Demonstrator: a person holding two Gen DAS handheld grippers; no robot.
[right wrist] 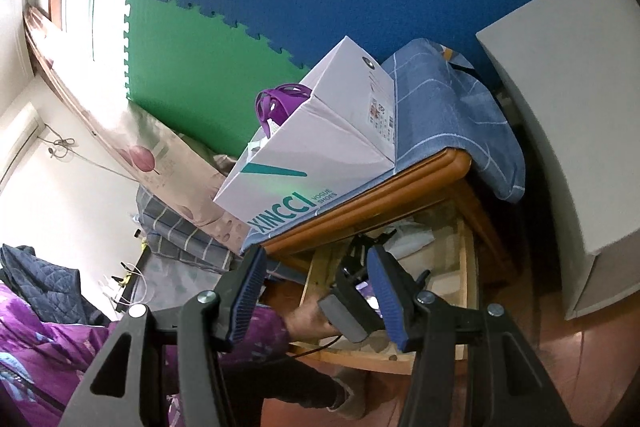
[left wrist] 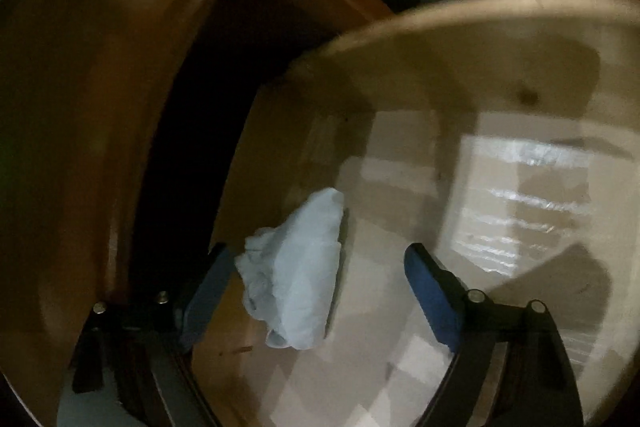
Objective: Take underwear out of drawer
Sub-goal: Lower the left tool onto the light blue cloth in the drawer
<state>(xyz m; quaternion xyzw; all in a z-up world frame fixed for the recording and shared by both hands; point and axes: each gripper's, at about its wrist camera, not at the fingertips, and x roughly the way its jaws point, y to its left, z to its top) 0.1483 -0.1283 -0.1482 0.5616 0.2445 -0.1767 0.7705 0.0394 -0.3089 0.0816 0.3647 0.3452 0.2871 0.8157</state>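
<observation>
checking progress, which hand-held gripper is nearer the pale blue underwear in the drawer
Left. The left hand-held gripper straddles the pale blue underwear, fingers not pressing it; the right hand-held gripper hangs outside the drawer.

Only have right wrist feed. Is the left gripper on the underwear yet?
Observer: Not yet. In the left wrist view the left gripper stands open, the pale blue underwear between its fingers, pads not pressing on it.
Operator: Anything else in the drawer?
Observer: Around the garment I see only the bare, light drawer floor; the picture is blurred, though.
Operator: Which finger is closer to the cloth?
Observer: The one on the picture's left, next to the crumpled edge; the other stands well apart.
</observation>
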